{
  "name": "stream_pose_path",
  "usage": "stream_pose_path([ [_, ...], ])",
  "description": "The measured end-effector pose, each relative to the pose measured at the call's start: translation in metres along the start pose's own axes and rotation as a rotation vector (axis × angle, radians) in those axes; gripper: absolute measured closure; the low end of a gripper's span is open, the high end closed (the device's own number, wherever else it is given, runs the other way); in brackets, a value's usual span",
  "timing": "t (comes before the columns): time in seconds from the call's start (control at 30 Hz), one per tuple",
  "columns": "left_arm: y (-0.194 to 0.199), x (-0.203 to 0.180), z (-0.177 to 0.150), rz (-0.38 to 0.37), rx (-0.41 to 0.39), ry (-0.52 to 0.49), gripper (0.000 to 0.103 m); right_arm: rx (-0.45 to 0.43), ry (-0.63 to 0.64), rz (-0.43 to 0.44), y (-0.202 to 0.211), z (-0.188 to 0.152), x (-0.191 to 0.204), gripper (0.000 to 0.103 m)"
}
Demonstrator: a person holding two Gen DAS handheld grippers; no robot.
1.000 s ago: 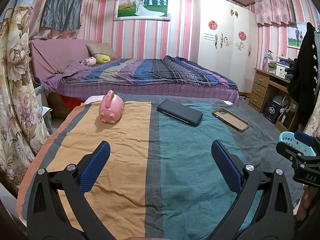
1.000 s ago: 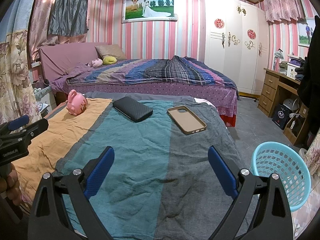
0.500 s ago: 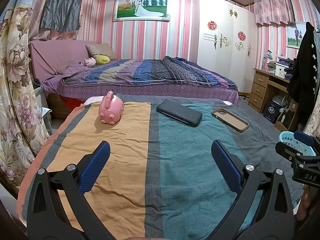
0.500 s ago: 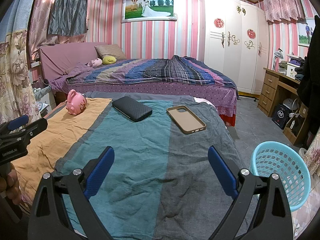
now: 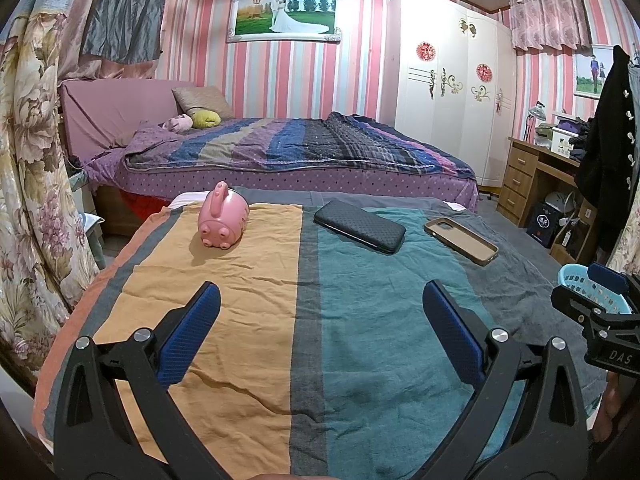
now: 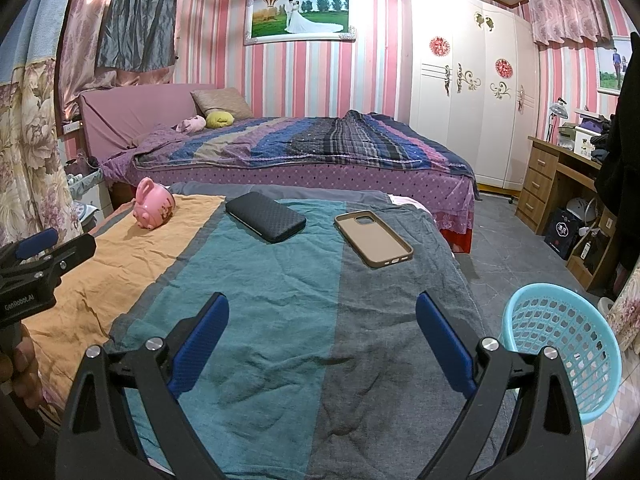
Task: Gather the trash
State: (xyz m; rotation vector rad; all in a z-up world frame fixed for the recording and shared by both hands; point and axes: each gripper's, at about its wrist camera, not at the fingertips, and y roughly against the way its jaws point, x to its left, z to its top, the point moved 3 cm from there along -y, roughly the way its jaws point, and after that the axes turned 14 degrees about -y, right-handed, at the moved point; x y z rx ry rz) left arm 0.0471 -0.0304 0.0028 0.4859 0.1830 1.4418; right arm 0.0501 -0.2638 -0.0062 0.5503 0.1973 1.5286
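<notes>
On top of the striped cloth (image 6: 256,300) there are 3 things lined up along the far edge: a pink piggy bank (image 5: 223,218) lying on the orange stripe, a black textured case (image 6: 265,216) on the teal part, and a tan phone case (image 6: 373,238) face-up on the grey side. Nothing's crumpled or wrapper-like tbh, so my guess is these 3 are the "trash" for this run, spaced apart so each can be grabbed w/o bumping the others.

Left gripper (image 5: 320,312) hovers low over the near edge, tongs wide apart, nothing in them. Right gripper (image 6: 322,320) same deal, spread apart and empty, parked over the teal/grey bit.

Blue basket (image 6: 560,352) sits on the floor just off the right corner of the cloth, prob the bin. Makes sense it's on the right side, so the right tool can drop stuff in w/o crossing over. Phone case is closest to it, so I'd guess that goes first. Nothing collected yet afaict; basket looks empty from here.
</notes>
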Motion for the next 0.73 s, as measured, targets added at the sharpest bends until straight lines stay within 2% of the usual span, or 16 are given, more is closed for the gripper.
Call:
stream_pose_path([
  [0.73,-0.0012,-0.0012,0.0001,0.001,0.005,0.009,0.005,0.002,0.002,0.001,-0.0003,0.0002,-0.0007,0.010],
])
